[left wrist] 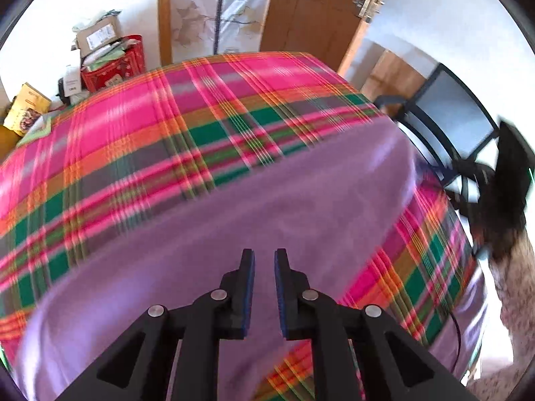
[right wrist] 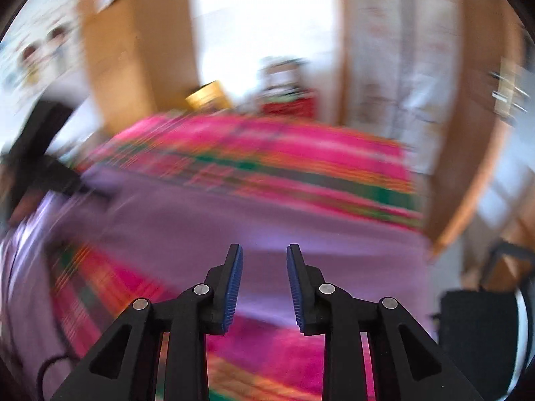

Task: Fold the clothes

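Observation:
A lilac garment lies spread flat on a bed covered with a pink, green and orange plaid blanket. My left gripper hangs just above the cloth with a narrow gap between its blue pads and nothing in them. At the right edge of the left wrist view the other gripper shows as a dark blur in a hand. In the blurred right wrist view my right gripper stands open above the lilac garment, empty. The left gripper's body is a dark shape at the left there.
Boxes and a red bag are piled past the bed's far left corner. A wooden door and a garment bag stand behind the bed. A black chair is at the right, beside a person's patterned sleeve.

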Action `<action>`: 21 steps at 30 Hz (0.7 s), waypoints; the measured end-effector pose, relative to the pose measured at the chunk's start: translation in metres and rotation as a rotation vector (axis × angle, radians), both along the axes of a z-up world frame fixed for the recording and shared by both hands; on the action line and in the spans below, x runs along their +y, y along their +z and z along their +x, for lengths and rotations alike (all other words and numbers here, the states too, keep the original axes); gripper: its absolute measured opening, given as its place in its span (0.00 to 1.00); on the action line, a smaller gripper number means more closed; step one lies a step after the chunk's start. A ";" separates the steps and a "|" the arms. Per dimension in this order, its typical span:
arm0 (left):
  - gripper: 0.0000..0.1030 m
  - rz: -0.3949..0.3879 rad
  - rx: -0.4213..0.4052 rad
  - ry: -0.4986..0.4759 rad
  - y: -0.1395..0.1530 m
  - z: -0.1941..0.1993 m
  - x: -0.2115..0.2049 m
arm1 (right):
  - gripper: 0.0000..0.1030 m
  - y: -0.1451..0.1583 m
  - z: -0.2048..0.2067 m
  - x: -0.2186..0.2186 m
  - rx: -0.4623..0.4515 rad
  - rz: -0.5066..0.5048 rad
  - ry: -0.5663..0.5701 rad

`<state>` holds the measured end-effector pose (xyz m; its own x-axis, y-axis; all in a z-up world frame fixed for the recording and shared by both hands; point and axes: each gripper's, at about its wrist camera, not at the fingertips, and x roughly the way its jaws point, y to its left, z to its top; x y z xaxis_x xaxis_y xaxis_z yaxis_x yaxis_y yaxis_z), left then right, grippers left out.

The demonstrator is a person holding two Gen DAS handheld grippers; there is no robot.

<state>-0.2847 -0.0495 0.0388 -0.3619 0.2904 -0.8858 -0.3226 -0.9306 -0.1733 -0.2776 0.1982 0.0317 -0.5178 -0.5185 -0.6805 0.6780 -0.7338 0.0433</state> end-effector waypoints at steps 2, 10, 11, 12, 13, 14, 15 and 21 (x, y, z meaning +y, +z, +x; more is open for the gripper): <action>0.13 -0.008 -0.011 0.017 0.002 -0.014 -0.005 | 0.28 -0.006 0.017 -0.023 0.029 0.068 0.089; 0.17 -0.132 -0.044 0.000 -0.014 -0.057 0.005 | 0.31 -0.025 0.039 -0.065 0.044 0.202 0.269; 0.17 -0.143 -0.050 -0.005 -0.017 -0.061 0.007 | 0.31 -0.027 0.039 -0.069 0.046 0.216 0.282; 0.17 -0.154 -0.055 -0.010 -0.020 -0.064 0.009 | 0.31 -0.029 0.040 -0.072 0.047 0.227 0.291; 0.17 -0.160 -0.060 -0.017 -0.022 -0.067 0.010 | 0.31 -0.030 0.040 -0.074 0.050 0.237 0.298; 0.18 -0.161 -0.064 -0.027 -0.024 -0.068 0.012 | 0.31 -0.032 0.040 -0.077 0.054 0.246 0.304; 0.18 -0.161 -0.069 -0.036 -0.026 -0.070 0.014 | 0.31 -0.033 0.040 -0.079 0.061 0.255 0.308; 0.20 -0.218 -0.008 -0.151 -0.031 -0.062 0.033 | 0.32 -0.034 0.034 -0.078 0.049 0.248 0.304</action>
<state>-0.3465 -0.0165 0.0079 -0.3216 0.1427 -0.9361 -0.4598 -0.8877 0.0226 -0.2435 0.1197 -0.0025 -0.4014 -0.4761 -0.7825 0.8627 -0.4835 -0.1483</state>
